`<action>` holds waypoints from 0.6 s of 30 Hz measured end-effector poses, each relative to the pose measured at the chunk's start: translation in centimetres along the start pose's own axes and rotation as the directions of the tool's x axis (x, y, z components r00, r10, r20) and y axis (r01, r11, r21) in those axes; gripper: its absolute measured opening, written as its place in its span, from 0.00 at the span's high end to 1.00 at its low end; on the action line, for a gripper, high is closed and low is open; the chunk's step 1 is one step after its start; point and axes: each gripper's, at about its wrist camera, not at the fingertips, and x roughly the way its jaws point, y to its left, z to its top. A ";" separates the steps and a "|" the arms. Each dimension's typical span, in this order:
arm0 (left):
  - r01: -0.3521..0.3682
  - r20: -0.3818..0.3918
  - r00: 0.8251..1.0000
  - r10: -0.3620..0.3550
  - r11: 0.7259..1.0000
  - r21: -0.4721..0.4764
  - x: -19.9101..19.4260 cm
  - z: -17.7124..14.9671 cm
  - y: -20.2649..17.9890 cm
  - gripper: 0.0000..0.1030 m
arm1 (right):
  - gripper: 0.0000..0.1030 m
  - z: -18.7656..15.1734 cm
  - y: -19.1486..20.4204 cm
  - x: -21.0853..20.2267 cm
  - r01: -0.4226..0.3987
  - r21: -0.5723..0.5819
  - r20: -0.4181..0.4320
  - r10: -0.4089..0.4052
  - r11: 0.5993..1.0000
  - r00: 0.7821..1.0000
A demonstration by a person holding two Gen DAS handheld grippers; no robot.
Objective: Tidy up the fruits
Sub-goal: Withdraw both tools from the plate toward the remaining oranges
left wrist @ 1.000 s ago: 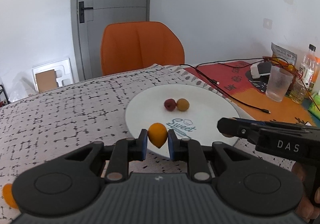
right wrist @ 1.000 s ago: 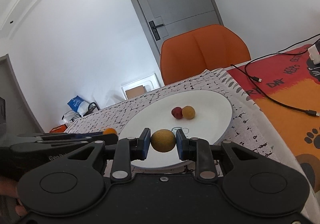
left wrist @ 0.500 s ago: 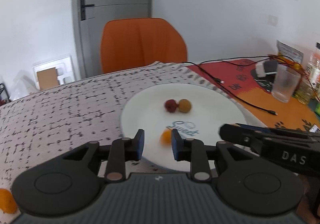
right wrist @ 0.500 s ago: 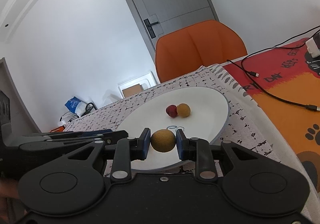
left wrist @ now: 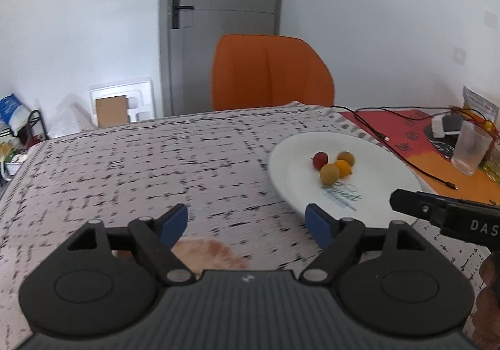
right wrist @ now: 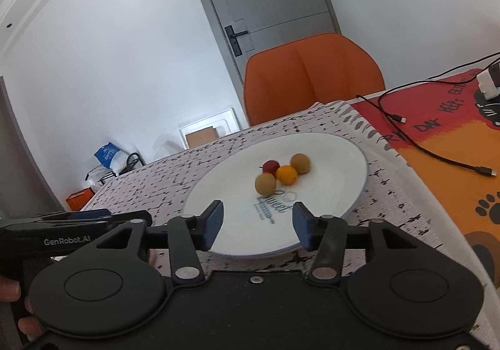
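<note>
Now both the left tongs (left wrist: 247, 223) and right tongs (right wrist: 257, 225) gape empty near four small round fruits (right wrist: 282, 175) on the white plate (right wrist: 340, 193).

orange chair (left wrist: 270, 73), grey door (left wrist: 218, 21), plastic cup (left wrist: 471, 149)

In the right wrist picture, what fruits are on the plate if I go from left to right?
On the white plate, from left to right: brownish-green fruit → red fruit → orange fruit → tan fruit. They sit bunched together near the plate's middle, beyond the open right tool.
</note>
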 end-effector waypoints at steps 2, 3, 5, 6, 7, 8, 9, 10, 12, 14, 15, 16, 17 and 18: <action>-0.016 0.007 1.000 0.016 1.000 -0.017 -0.7 -0.2 0.9 0.18 | 0.48 -0.2 0.6 -0.1 -0.004 -0.009 -0.002 0.004 1.000 1.000; -0.022 0.011 1.000 0.022 0.999 -0.024 -1.1 -0.3 1.3 0.17 | 0.47 -0.3 0.9 -0.1 -0.007 -0.013 -0.005 0.007 1.000 1.000; -0.036 0.017 0.999 0.037 0.999 -0.037 -1.8 -0.5 2.0 0.16 | 0.45 -0.4 1.5 -0.1 -0.013 -0.016 -0.012 0.013 1.000 1.000; -0.042 0.021 0.999 0.043 0.998 -0.043 -2.2 -0.7 2.4 0.15 | 0.44 -0.6 1.8 -0.1 -0.015 -0.019 -0.015 0.015 1.000 1.000; -0.046 0.025 0.999 0.048 0.998 -0.048 -2.6 -0.8 2.8 0.15 | 0.43 -0.6 2.0 -0.1 -0.017 -0.021 -0.018 0.017 1.000 1.000; -0.051 0.028 0.998 0.052 0.997 -0.053 -3.0 -1.0 3.1 0.15 | 0.42 -0.7 2.3 -0.2 -0.020 -0.023 -0.019 0.019 1.000 1.000; -0.056 0.030 0.998 0.058 0.997 -0.057 -3.3 -1.2 3.4 0.15 | 0.40 -0.8 2.6 -0.3 -0.021 -0.026 -0.021 0.021 0.999 1.000; -0.061 0.031 0.998 0.063 0.996 -0.061 -3.6 -1.4 3.7 0.15 | 0.39 -0.9 2.9 -0.4 -0.023 -0.031 -0.021 0.022 0.999 1.000; -0.068 0.035 0.997 0.071 0.995 -0.070 -4.3 -1.7 4.2 0.14 | 0.36 -1.1 3.4 -0.5 -0.027 -0.039 -0.023 0.026 0.999 0.999; -0.079 0.037 0.996 0.082 0.994 -0.079 -5.0 -2.1 4.7 0.14 | 0.32 -1.2 3.9 -0.8 -0.033 -0.048 -0.023 0.032 0.998 0.999; -0.084 0.038 0.995 0.087 0.993 -0.084 -5.3 -2.3 5.0 0.14 | 0.31 -1.3 4.1 -0.9 -0.035 -0.053 -0.023 0.034 0.998 0.999; -0.089 0.039 0.995 0.092 0.992 -0.088 -5.6 -2.5 5.3 0.14 | 0.30 -1.3 4.5 -1.0 -0.039 -0.061 -0.024 0.038 0.997 0.999; -0.093 0.040 0.994 0.097 0.991 -0.094 -6.0 -2.7 5.6 0.14 | 0.29 -1.4 4.7 -1.1 -0.044 -0.066 -0.024 0.042 0.997 0.999; -0.097 0.041 0.994 0.102 0.990 -0.099 -6.2 -3.0 5.9 0.14 | 0.27 -1.5 5.0 -1.2 -0.048 -0.073 -0.024 0.047 0.996 0.999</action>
